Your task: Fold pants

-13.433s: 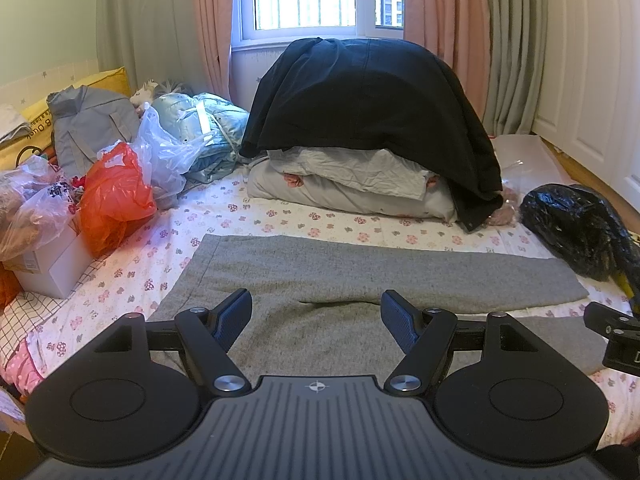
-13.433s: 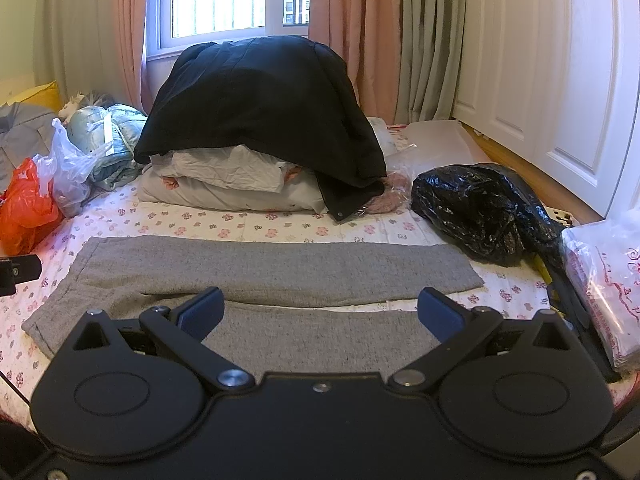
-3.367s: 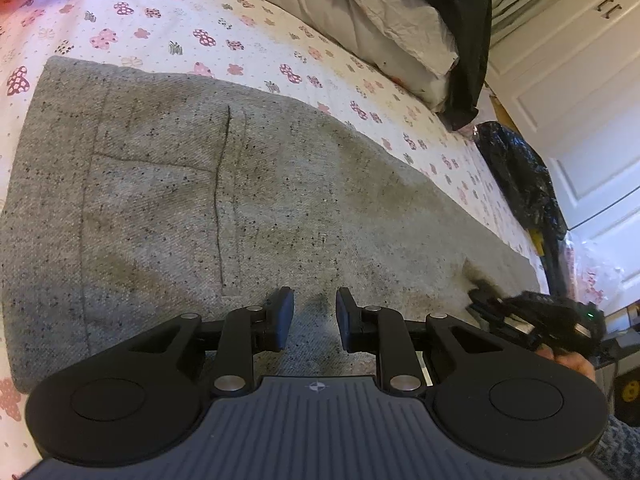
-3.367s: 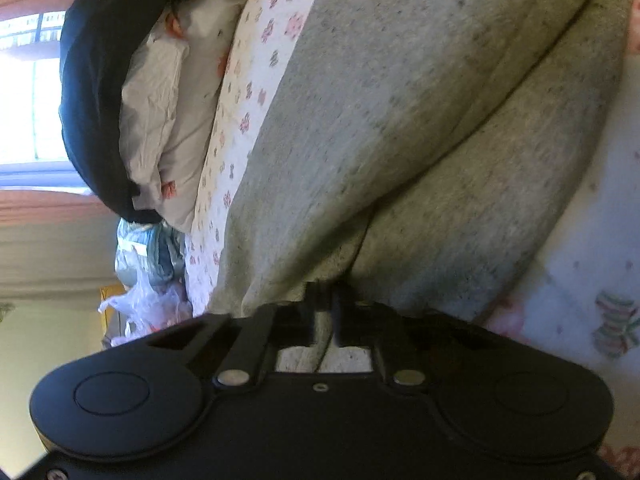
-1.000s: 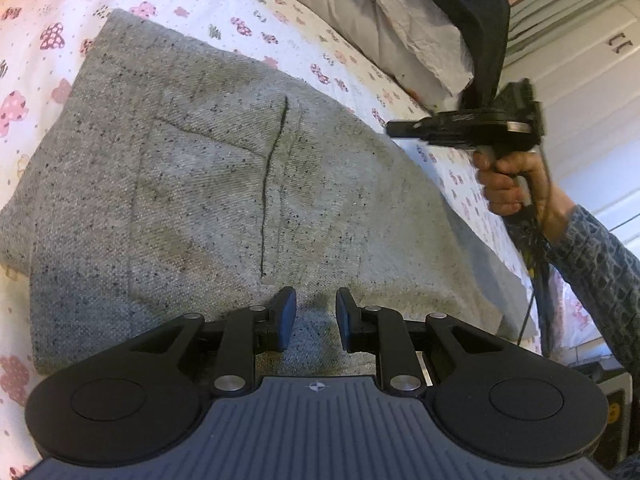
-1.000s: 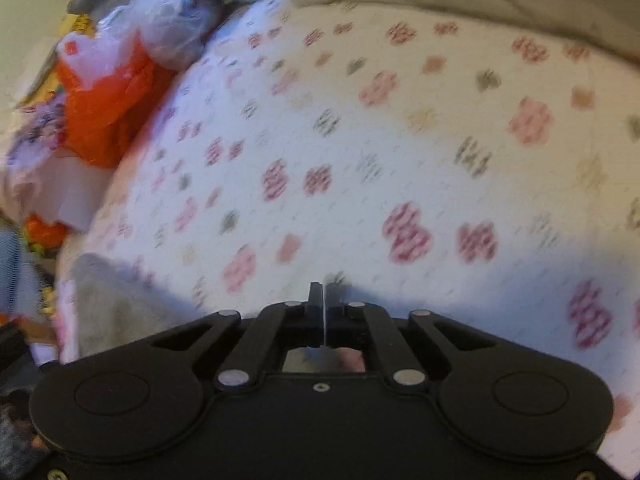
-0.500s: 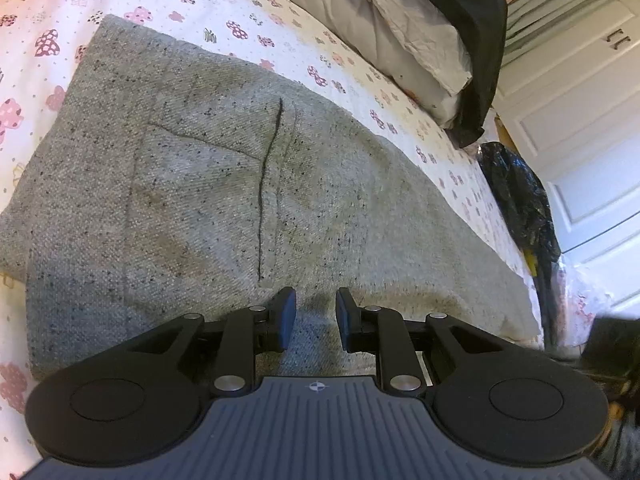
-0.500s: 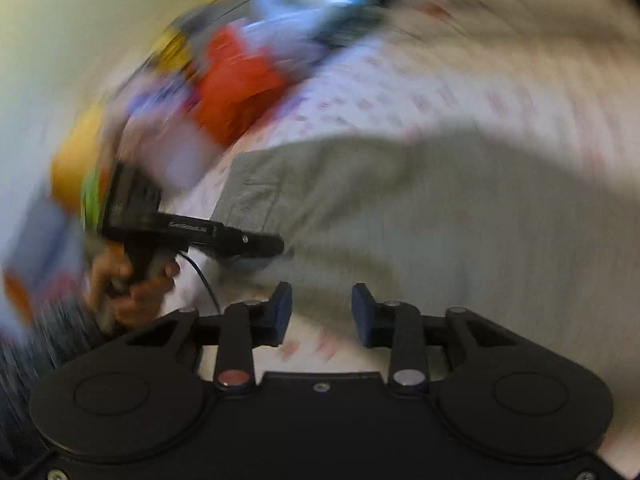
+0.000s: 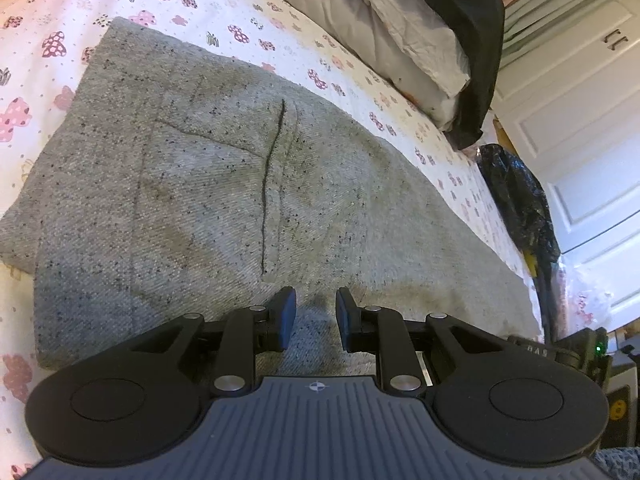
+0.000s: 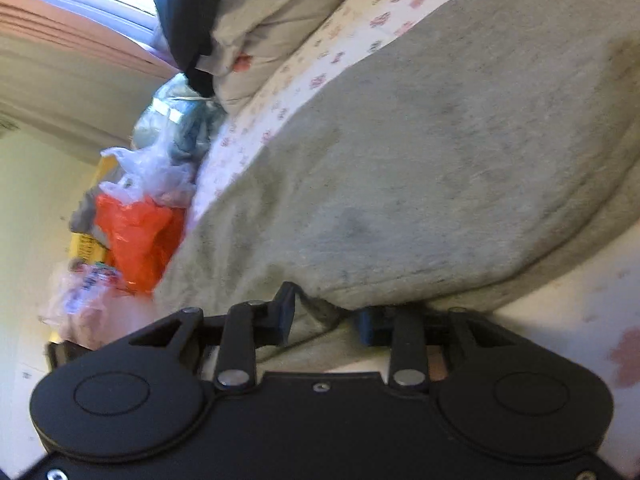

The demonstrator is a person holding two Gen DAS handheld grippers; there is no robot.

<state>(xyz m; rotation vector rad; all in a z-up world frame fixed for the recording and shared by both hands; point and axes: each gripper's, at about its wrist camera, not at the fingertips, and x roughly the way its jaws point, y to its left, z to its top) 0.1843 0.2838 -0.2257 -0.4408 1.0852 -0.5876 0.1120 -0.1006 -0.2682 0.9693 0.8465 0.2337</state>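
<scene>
One fold looks done, legs stacked lengthwise on the bed [image 9: 280, 12]; left gripper [image 9: 315, 316] hovers narrow over the pants [image 9: 208, 184], right gripper [image 10: 326, 320] closing on their near hem, crosswise folds remaining.

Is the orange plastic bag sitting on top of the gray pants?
No, the orange plastic bag sits beside the gray pants, past their far end, among other bags.

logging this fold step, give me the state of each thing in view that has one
grey pants: flat on the bed, legs stacked one over the other
left gripper: jaws slightly apart, over the pants near the pocket seam, not pinching
right gripper: jaws have just been closing, hem edge of the pants between the fingers
black plastic bag: crumpled, at the bed's edge
orange plastic bag: crumpled, beside the pants
</scene>
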